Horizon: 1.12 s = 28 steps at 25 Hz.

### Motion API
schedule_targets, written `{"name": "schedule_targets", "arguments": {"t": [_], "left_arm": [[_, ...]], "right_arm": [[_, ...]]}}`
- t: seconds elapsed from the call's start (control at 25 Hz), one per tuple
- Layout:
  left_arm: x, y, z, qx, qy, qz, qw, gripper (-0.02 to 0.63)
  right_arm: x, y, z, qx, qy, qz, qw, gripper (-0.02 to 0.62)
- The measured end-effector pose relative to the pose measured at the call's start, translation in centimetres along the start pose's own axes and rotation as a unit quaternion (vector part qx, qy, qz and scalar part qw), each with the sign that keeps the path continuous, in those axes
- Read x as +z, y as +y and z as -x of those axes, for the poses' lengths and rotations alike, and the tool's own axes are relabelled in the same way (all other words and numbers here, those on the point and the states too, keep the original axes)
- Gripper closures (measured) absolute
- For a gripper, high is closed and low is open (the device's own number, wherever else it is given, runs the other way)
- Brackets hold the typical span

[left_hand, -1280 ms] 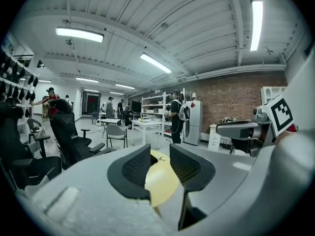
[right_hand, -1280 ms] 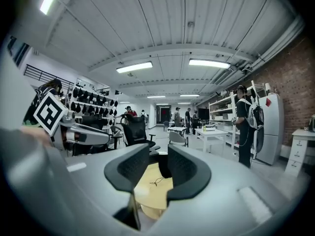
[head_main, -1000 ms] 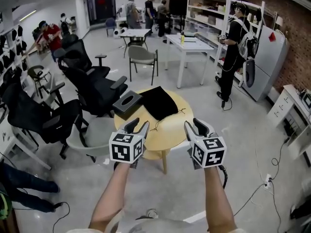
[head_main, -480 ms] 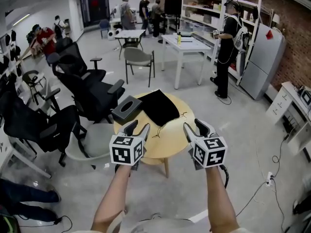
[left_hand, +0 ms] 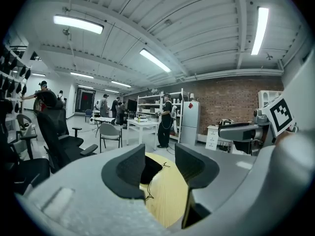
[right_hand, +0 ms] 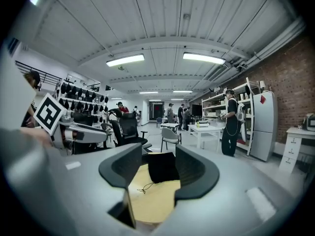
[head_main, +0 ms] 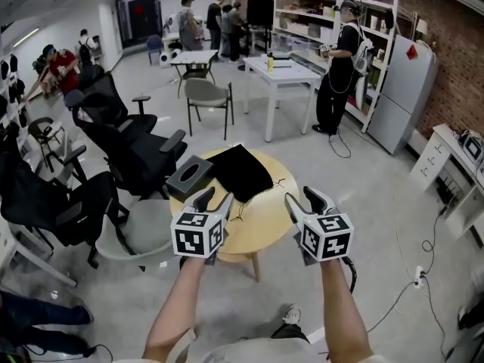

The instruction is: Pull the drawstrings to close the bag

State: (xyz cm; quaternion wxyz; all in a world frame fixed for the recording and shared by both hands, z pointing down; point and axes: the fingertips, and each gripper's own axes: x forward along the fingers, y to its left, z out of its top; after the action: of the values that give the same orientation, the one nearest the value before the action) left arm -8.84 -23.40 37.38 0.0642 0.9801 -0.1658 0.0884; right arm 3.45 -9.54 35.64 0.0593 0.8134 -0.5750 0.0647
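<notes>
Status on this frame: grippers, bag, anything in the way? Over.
Left gripper, right gripper: jaws just opened, nothing between them. Black bag flat on table, drawstrings loose, untouched. Tissue box beside bag, off the strings.

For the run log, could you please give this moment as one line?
left gripper: jaws just opening, empty | right gripper: jaws just opening, empty | black bag: on round table, drawstrings untouched

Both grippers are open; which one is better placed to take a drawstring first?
Left, by a little. Both grippers have just been opening, empty, but one drawstring lies right beside the left gripper, while the other string is farther ahead of the right gripper.
</notes>
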Motion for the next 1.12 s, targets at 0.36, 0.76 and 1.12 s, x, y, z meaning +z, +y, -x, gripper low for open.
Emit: {"name": "schedule_targets", "arguments": {"t": [0.36, 0.76, 1.12], "left_arm": [[0.6, -0.8, -5.8, 0.020, -0.002, -0.002, 0.9998, 0.410], [1.9, -2.3, -14.5, 0.075, 0.006, 0.004, 0.9972, 0.410], [4.2, -2.2, -19.0, 0.146, 0.009, 0.011, 0.9892, 0.410]], "right_arm": [[-0.5, -5.6, -3.3, 0.016, -0.001, 0.001, 1.000, 0.378], [-0.1, -14.6, -10.2, 0.074, 0.009, 0.007, 0.997, 0.379], [1.9, -18.9, -15.7, 0.145, 0.004, 0.007, 0.989, 0.378]]}}
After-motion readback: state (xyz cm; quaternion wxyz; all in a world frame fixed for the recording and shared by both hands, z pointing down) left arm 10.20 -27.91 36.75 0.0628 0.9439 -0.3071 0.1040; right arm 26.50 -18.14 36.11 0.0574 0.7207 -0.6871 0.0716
